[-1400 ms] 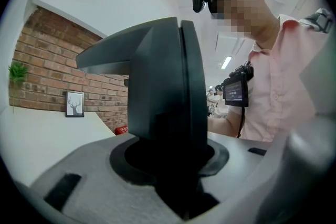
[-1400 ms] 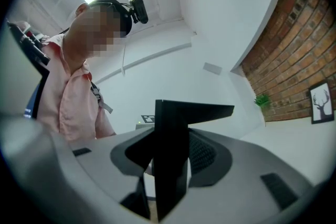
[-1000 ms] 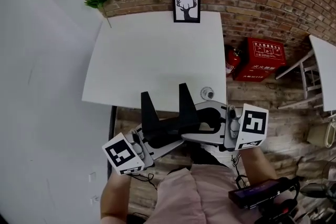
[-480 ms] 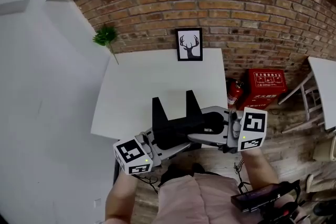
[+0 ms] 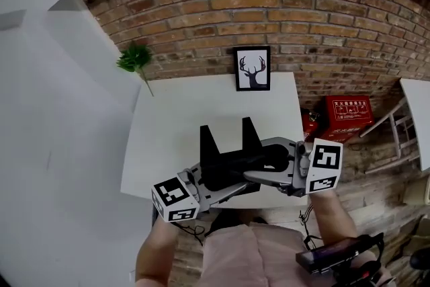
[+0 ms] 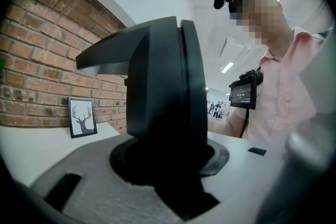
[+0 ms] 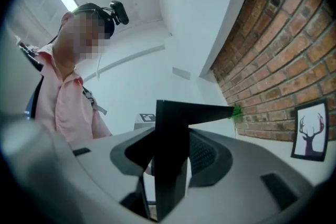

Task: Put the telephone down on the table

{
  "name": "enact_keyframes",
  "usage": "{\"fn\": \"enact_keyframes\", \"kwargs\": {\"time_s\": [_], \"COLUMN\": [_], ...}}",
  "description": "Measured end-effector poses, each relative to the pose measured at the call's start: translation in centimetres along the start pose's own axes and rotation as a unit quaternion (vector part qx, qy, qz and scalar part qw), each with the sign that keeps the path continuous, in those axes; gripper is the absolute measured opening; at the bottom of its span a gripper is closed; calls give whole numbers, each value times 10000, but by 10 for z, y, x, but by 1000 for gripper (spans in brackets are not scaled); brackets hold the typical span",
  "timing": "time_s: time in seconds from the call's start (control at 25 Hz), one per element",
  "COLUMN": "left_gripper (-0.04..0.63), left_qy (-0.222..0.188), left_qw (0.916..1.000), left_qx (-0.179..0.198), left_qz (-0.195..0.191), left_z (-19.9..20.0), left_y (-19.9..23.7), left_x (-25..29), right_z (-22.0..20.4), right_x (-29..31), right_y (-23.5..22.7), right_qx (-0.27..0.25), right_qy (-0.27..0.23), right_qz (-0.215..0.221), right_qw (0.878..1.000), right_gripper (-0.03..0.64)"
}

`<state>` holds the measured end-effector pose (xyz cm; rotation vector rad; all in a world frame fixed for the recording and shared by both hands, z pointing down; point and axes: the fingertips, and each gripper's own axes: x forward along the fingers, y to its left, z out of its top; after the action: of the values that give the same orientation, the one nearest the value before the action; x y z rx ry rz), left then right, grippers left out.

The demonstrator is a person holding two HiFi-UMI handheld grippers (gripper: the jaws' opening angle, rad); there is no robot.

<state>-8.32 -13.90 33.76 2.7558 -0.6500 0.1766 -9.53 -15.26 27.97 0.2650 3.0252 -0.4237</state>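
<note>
1. Head view is topped at 12 o'clock by a red-brown brick wall (image 5: 322, 10) that runs across the whole picture.
2. A white rectangular table (image 5: 175, 117) stands against that wall in the middle of the view, and most of its top is bare.
3. A person in a pale pink shirt (image 5: 248, 255) fills the 6 o'clock edge, with a gripper in each hand.
4. The grey left gripper (image 6: 170, 165) carries its black-and-white marker cube (image 5: 176, 199) at 7 o'clock and points towards 3 o'clock. Its jaws are clenched on the telephone. In the left gripper view a black upright slab fills the round hollow between them.
5. The grey right gripper (image 7: 170, 165), with its cube at 4 o'clock, points towards 9 o'clock. Its jaws grasp the other end of the same black piece.
6. The angular black plastic telephone (image 5: 232, 161) has two pointed fins standing up from it. It hangs in the air between the two grippers at the table's 6 o'clock edge. I cannot tell whether it is over the tabletop or just short of it.
7. A red box (image 5: 349, 114) sits on the floor at the table's 3 o'clock side, by the wall.
8. A framed black-and-white deer picture (image 5: 254, 68) stands at the table's 12 o'clock edge, by the wall.
9. A green sprig (image 5: 134, 58) shows at the table's 10 o'clock corner.
</note>
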Motion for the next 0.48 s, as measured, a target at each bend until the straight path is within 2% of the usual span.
{"fn": "enact_keyframes", "kwargs": {"time_s": [0.24,0.48], "left_gripper": [166,166], "left_qy": [116,195], "left_qw": [9996,9979], "left_qx": [-82,-338], "left_qz": [-245,-520], "left_z": [-8,-26], "left_y": [57,98], "left_x": [-10,-14], "right_z": [-10,-31], "right_x": [26,41], "right_y": [-54,-96], "right_qx": [155,435], "right_qy": [73,155], "right_qz": [-332,-596], "right_qw": [9993,9972], "right_gripper": [178,177]}}
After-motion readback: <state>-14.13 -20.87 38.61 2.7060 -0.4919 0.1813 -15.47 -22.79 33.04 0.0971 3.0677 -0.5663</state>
